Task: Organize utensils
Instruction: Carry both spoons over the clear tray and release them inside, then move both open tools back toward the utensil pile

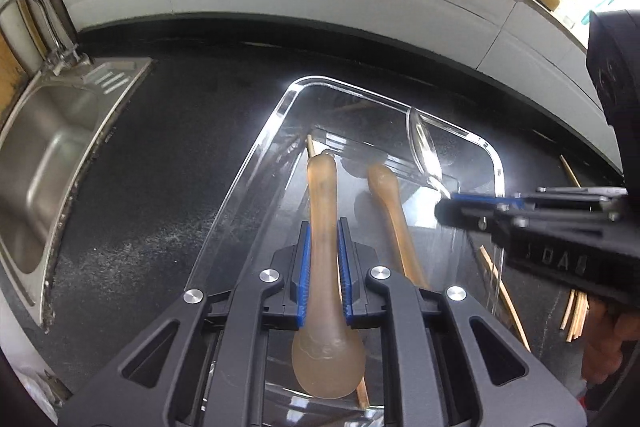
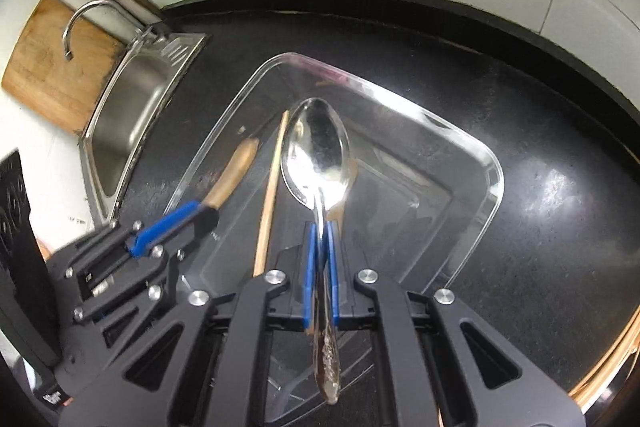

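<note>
Clear rectangular plastic tray [image 1: 256,163] on black countertop [image 1: 160,187], containing second translucent amber spoon [image 1: 394,211] and thin wooden chopstick [image 2: 272,195], the latter partly hidden. Left gripper [image 1: 324,255] clamped on handle of translucent amber plastic spoon [image 1: 324,227], held over tray; right gripper [image 2: 320,255] clamped on handle of polished steel spoon [image 2: 316,155], bowl forward above tray. More wooden sticks [image 1: 576,311] right of tray, cut off by right gripper.
</note>
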`<action>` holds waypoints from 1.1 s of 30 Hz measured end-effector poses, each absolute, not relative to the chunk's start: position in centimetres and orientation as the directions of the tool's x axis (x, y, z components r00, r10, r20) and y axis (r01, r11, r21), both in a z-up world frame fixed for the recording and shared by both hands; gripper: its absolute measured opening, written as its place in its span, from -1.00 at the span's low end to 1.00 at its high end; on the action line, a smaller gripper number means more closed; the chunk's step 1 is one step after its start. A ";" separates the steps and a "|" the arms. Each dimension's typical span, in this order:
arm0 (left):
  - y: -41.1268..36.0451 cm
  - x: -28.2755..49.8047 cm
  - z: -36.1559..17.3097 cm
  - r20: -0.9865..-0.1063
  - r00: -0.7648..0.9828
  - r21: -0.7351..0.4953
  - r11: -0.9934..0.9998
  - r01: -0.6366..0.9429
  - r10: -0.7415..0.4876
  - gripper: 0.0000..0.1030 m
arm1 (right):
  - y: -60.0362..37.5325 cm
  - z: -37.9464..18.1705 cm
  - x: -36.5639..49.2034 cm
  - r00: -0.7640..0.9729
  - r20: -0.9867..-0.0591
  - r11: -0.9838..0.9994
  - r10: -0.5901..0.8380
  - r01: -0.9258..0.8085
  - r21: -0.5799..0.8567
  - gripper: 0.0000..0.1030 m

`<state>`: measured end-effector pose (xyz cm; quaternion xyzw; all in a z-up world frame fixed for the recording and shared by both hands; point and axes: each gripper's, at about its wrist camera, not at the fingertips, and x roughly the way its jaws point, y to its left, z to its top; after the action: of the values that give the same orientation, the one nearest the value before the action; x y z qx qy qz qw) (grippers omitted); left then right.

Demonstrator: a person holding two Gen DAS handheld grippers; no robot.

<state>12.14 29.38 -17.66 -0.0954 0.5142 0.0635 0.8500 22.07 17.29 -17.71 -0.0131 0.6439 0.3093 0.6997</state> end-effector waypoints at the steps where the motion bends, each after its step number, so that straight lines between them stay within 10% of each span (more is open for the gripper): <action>1: 29.5 12.2 -17.7 -0.889 0.459 -0.099 0.973 -0.210 0.009 -0.53 | 17.1 -17.7 22.4 -0.027 -0.908 0.810 0.419 -0.440 0.387 -0.44; 3: 29.9 12.0 -17.2 -0.885 0.466 -0.095 0.970 -0.224 0.021 0.56 | 16.1 -16.9 23.1 0.001 -0.895 0.814 0.447 -0.417 0.406 0.55; 4: 30.0 11.6 -16.6 -0.872 0.487 -0.090 0.968 -0.236 0.038 0.88 | 15.5 -16.3 23.4 0.032 -0.886 0.815 0.463 -0.408 0.412 0.58; 33: 16.7 4.0 -8.4 -0.789 0.614 -0.055 0.996 -0.071 0.000 0.88 | -5.6 -7.3 13.1 0.342 -0.848 0.906 0.406 -0.272 0.324 0.54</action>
<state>4.02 16.75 -8.39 -0.0404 0.4386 0.0197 0.8976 13.14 -5.61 -7.30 0.0623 0.5349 0.2075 0.8167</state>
